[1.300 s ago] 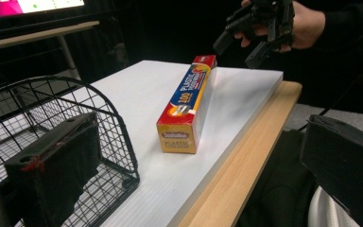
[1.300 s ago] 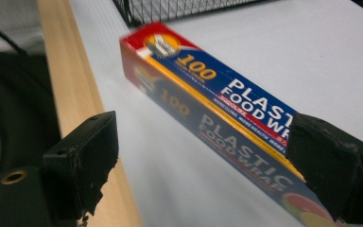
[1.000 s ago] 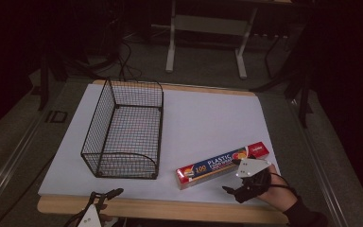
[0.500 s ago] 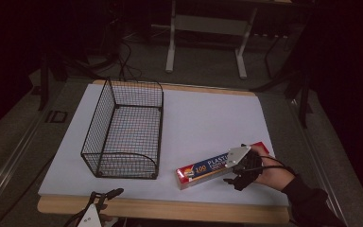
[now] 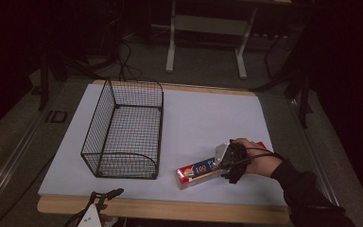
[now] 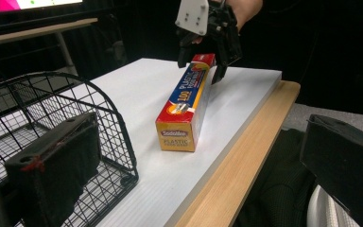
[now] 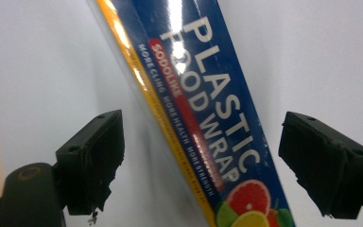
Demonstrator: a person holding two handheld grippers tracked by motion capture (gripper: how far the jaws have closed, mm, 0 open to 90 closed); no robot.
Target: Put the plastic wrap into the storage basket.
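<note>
1. Left gripper (image 5: 105,195) is seen at the near table edge in the high view, low and left of centre, clear of all objects. Jaws are spread wide in the left gripper view, with nothing between them.
2. Wire basket (image 5: 125,130) is seated upright on the white board (image 5: 203,113), on its left half. It is seen empty from above; its curved end wall is just in front of the left jaw in the left gripper view (image 6: 75,137).
3. Plastic wrap box (image 5: 203,169) is laid flat on the board, right of the basket and well apart from it, near the front edge, angled so that its far end points right and away. In the left gripper view (image 6: 186,101) its yellow end face is turned toward the camera.
4. Right gripper (image 5: 229,163) is held over the box's right part by the hand (image 5: 260,161). Jaws are wide open and straddle the box (image 7: 203,118), one on either side, neither touching it; nothing is gripped.
</note>
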